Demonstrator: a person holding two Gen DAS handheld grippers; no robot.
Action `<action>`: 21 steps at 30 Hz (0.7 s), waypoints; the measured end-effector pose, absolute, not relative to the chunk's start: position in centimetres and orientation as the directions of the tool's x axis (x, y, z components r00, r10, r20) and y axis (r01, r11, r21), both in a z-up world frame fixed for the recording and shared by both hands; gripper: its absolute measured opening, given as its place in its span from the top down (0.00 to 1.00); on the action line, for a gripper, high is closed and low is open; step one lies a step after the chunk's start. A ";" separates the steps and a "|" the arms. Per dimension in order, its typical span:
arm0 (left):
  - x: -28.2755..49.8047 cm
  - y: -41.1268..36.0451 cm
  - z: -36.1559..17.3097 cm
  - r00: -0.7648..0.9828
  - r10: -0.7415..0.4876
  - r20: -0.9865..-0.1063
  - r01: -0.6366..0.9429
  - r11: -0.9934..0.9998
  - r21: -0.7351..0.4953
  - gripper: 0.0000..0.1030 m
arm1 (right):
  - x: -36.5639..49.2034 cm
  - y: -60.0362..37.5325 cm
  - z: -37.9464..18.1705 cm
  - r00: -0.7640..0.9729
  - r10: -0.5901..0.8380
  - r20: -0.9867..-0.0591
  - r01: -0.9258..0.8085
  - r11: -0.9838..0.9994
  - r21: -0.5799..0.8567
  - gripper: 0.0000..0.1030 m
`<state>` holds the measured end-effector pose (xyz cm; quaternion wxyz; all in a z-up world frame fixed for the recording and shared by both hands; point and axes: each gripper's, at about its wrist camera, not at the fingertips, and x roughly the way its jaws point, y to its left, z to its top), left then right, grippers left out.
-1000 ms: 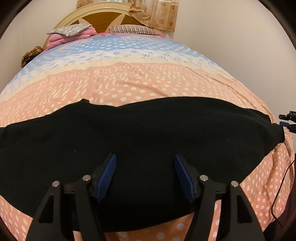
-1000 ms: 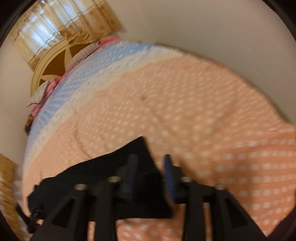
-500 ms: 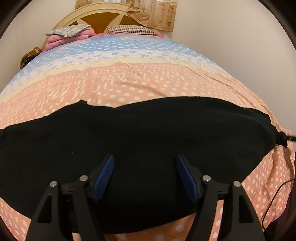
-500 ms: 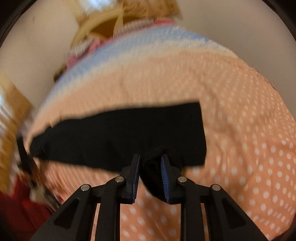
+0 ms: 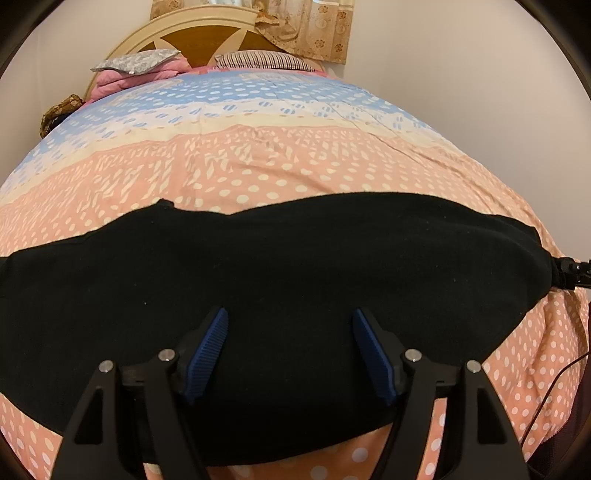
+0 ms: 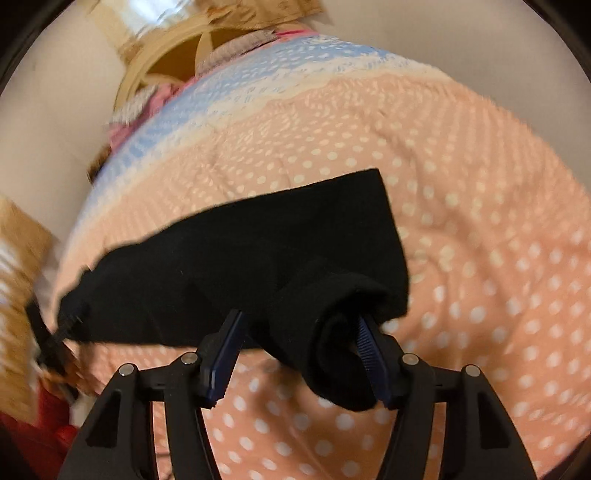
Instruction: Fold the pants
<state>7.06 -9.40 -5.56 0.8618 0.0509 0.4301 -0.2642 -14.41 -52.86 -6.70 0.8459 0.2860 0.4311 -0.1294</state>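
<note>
Black pants point(image 5: 280, 280) lie flat across the near part of the bed point(image 5: 258, 166), on a peach dotted cover. Left gripper point(image 5: 290, 325) spread wide over the cloth, gripping nothing. Right gripper point(image 6: 301, 326) also spread; a bunched pants end lies between its jaws against the right one. Pillows point(image 5: 258, 61) at the far headboard point(image 5: 199, 33).

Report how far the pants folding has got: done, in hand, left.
Done: the black pants lie spread in a long band across the polka-dot bedspread.

In hand: the right tool stands open at the band's end, where a rumpled cuff drapes over one finger. The left tool hangs open over the middle, gripping nothing.

Left: no crosswise fold shows yet; that end has yet to be carried over.
</note>
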 end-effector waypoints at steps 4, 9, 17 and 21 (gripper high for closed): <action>7.0 -9.4 -5.6 0.494 -0.408 -0.768 0.498 0.857 -0.135 0.29 | -15.2 -55.3 -7.7 0.705 0.101 -0.702 0.489 0.648 0.584 0.40; 7.0 -9.4 -5.6 0.498 -0.402 -0.768 0.496 0.859 -0.128 0.29 | -14.1 -57.4 -8.6 0.739 0.031 -0.673 0.551 0.547 0.630 0.74; 7.0 -9.4 -5.5 0.497 -0.396 -0.772 0.492 0.861 -0.125 0.28 | -15.7 -54.7 -0.3 0.947 0.021 -0.320 0.191 0.764 0.616 0.87; 7.0 -9.3 -5.5 0.500 -0.395 -0.770 0.494 0.861 -0.121 0.28 | -15.4 -57.1 -1.9 0.936 -0.023 -0.350 0.224 0.807 0.546 0.87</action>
